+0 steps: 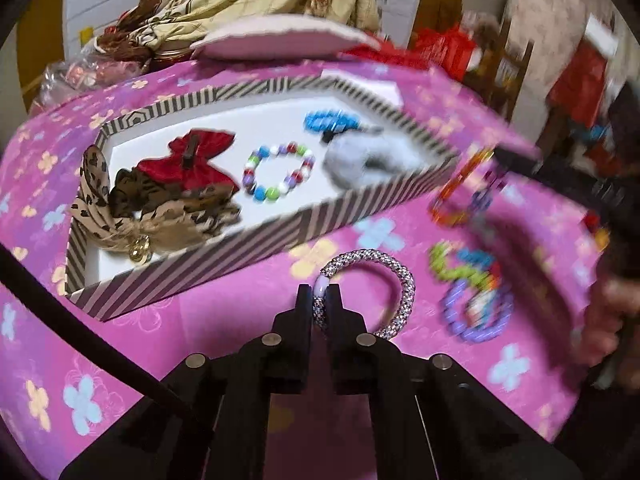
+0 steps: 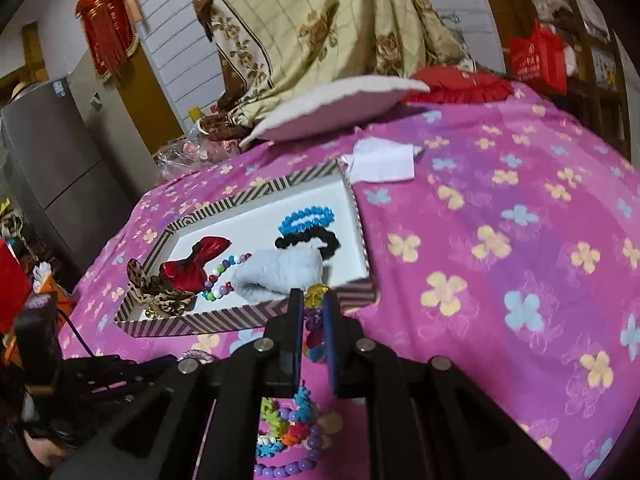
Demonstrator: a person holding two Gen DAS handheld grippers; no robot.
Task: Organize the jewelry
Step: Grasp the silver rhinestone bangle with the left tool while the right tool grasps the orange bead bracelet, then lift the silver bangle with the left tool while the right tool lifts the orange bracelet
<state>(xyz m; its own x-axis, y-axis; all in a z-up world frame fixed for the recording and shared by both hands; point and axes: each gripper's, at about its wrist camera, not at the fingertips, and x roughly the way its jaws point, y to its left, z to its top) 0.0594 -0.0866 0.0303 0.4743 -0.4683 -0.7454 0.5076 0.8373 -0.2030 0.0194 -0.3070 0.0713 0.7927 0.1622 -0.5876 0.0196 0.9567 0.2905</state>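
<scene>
A striped box [image 1: 248,236] with a white floor holds a red bow [image 1: 192,160], a leopard bow [image 1: 160,208], a multicoloured bead bracelet [image 1: 278,172], a blue bead piece [image 1: 332,120] and a grey fluffy piece [image 1: 360,158]. My left gripper [image 1: 320,300] is shut on a sparkly silver bracelet [image 1: 404,284] just in front of the box. My right gripper [image 2: 312,304] is shut on a colourful bead bracelet [image 2: 314,296] with a yellow bead, held at the box's near right corner [image 2: 360,292]; it also shows blurred in the left wrist view [image 1: 460,192].
More bead bracelets [image 1: 472,284] lie on the pink flowered bedspread [image 2: 500,260] right of the box; they also show in the right wrist view [image 2: 288,444]. A white paper [image 2: 384,160] and a pink cushion [image 2: 340,108] lie behind the box.
</scene>
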